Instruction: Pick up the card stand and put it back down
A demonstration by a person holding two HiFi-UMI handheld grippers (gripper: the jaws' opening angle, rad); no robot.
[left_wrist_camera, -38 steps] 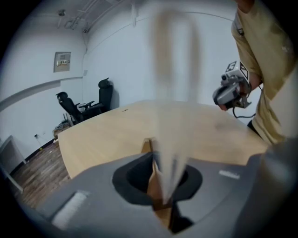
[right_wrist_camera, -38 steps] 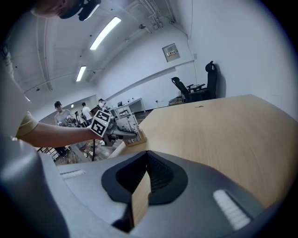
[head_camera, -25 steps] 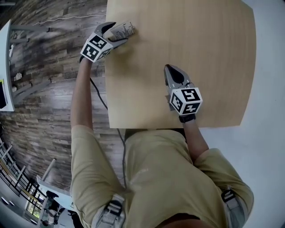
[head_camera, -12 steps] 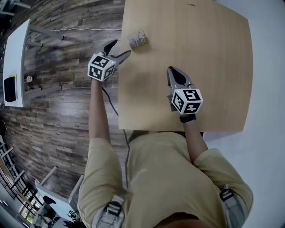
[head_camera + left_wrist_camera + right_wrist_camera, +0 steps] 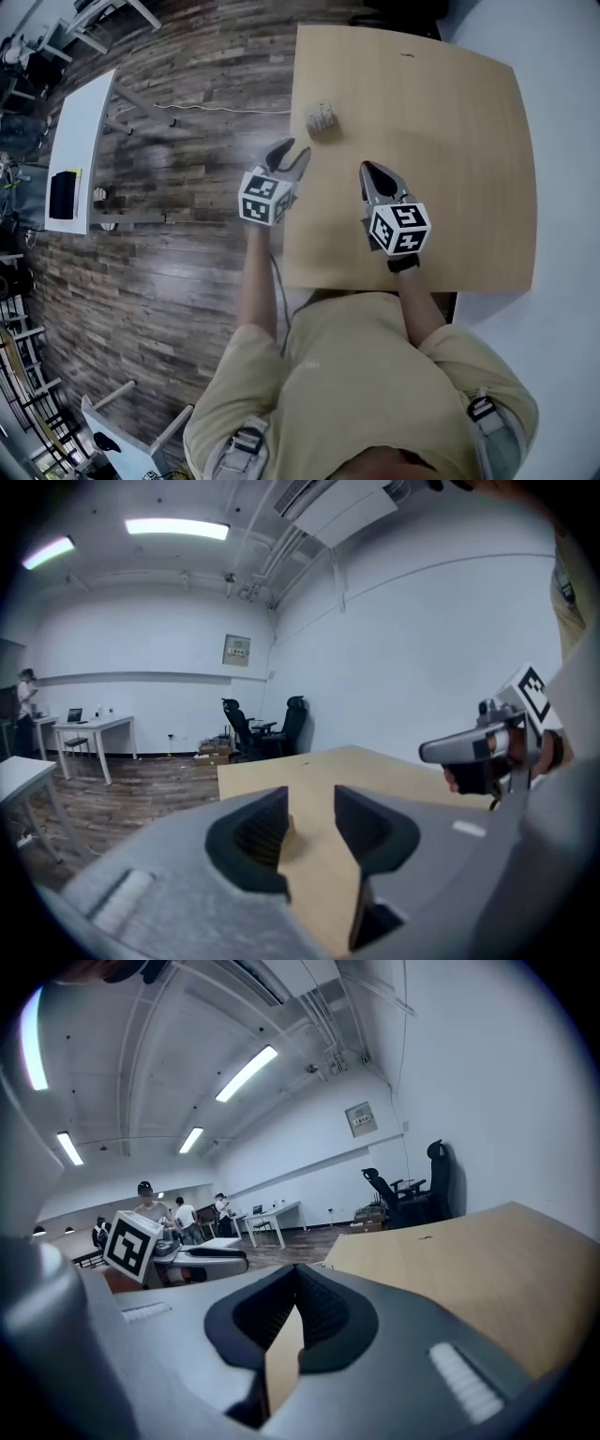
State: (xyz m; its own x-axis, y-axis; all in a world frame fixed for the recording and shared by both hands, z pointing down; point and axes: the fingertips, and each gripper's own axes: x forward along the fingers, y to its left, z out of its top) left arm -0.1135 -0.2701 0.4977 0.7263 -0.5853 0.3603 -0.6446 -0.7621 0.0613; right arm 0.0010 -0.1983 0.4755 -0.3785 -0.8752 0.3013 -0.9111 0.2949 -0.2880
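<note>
Card stand (image 5: pixel 322 118): rests on the table (image 5: pixel 450 131) toward its 10 o'clock corner, close to the 9 o'clock edge. Nothing touches it.

Left gripper (image 5: pixel 292 152): held in the air over the table's 9 o'clock edge. The stand lies at about 1 o'clock from its tips, apart from them. The jaws have just been closing. They stand partly spread, and only bare tabletop shows in the gap.

Right gripper (image 5: pixel 367 170): held over the table's middle, with the stand at about 11 o'clock from it. Its jaw tips are pressed together on nothing.
</note>
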